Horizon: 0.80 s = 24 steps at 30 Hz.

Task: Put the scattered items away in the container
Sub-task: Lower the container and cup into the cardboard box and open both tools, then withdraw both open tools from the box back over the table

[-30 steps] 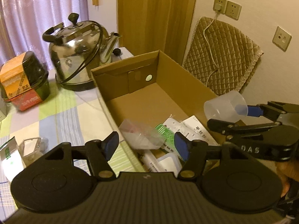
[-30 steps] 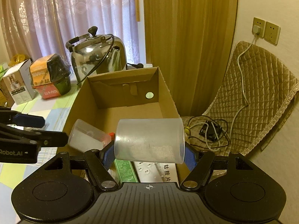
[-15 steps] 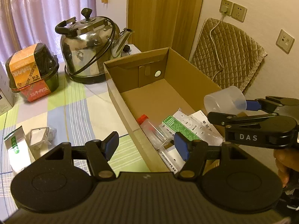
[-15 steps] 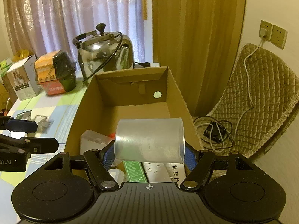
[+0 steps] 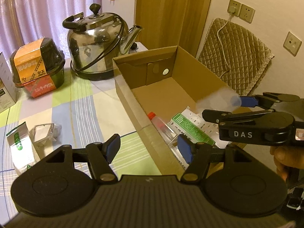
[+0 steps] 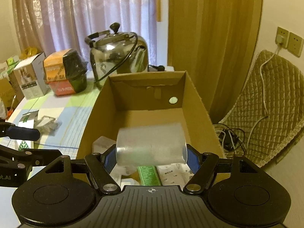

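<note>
The open cardboard box [image 5: 129, 102] stands on the checked tablecloth. In it lie a red-capped clear bottle [image 5: 161, 127], a green carton [image 5: 190, 131] and white blister packs. My right gripper [image 6: 151, 159] is shut on a frosted plastic cup [image 6: 152, 144], held sideways and blurred over the box's near end; it shows in the left wrist view as cup [image 5: 216, 100] in right gripper [image 5: 222, 106]. My left gripper [image 5: 150, 148] hangs open with nothing in it, above the box's left wall. A green-and-silver sachet [image 5: 18, 142] and a clear packet [image 5: 45, 133] lie on the table.
A steel kettle [image 5: 98, 43] and stacked noodle bowls [image 5: 38, 66] stand behind the box. A white carton [image 6: 30, 77] sits at the far left. Right of the box are a quilted cushion [image 6: 266, 104] and floor cables [image 6: 229, 136].
My left gripper has drawn back and left from over the box's contents toward its left wall. The right gripper has risen a little over the box with the cup, which now shows blurred.
</note>
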{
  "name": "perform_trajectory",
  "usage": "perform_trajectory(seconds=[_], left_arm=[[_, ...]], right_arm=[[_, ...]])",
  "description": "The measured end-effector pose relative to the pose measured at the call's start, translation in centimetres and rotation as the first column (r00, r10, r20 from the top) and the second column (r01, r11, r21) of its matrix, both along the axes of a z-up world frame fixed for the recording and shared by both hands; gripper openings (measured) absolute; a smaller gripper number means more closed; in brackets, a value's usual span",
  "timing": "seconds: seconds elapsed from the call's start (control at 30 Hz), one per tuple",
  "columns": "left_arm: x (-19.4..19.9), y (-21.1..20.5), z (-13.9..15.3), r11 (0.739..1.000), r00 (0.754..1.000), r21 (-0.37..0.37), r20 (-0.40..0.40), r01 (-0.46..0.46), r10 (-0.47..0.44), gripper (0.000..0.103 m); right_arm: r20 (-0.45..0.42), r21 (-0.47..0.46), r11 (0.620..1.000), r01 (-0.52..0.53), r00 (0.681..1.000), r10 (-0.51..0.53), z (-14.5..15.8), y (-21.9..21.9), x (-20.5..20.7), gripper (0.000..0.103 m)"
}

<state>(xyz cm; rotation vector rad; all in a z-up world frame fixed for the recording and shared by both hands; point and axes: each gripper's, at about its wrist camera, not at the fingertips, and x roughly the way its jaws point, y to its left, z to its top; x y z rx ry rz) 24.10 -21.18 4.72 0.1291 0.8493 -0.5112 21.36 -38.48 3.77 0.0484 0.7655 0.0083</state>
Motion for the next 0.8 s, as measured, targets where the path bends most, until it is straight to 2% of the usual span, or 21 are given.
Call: perform_trajectory(seconds=[0.03, 0.1, 0.37, 0.73, 0.8], left_arm=[[0.0, 0.2, -0.1, 1.0, 1.0, 0.0, -0.003, -0.001, 0.001, 0.062], [-0.1, 0.5, -0.1, 1.0, 1.0, 0.001, -0.006, -0.006, 0.006, 0.062], [-1.4, 2.7, -0.4, 0.999, 0.999, -0.011, -0.024, -0.039, 0.038, 0.064], [-5.2, 6.2, 0.3, 0.995, 0.994, -0.025, -0.046, -0.098, 0.097, 0.069], [-6.0, 6.8, 0.5, 0.994, 0.993, -0.025, -0.043, -0.108, 0.107, 0.073]], right_arm=[[0.013, -0.005, 1.0, 0.009, 1.0, -0.009, 0.0, 0.1, -0.1, 0.103], [0.032, -0.006, 1.0, 0.008, 0.999, -0.007, 0.2, 0.1, -0.5, 0.103], [0.013, 0.032, 0.999, 0.04, 0.999, -0.04, 0.2, -0.6, -2.2, 0.103], [-0.016, 0.069, 0.994, 0.089, 0.996, -0.088, 0.6, -0.1, -6.1, 0.103], [-0.021, 0.076, 0.993, 0.087, 0.996, -0.086, 0.9, 0.4, -6.7, 0.103]])
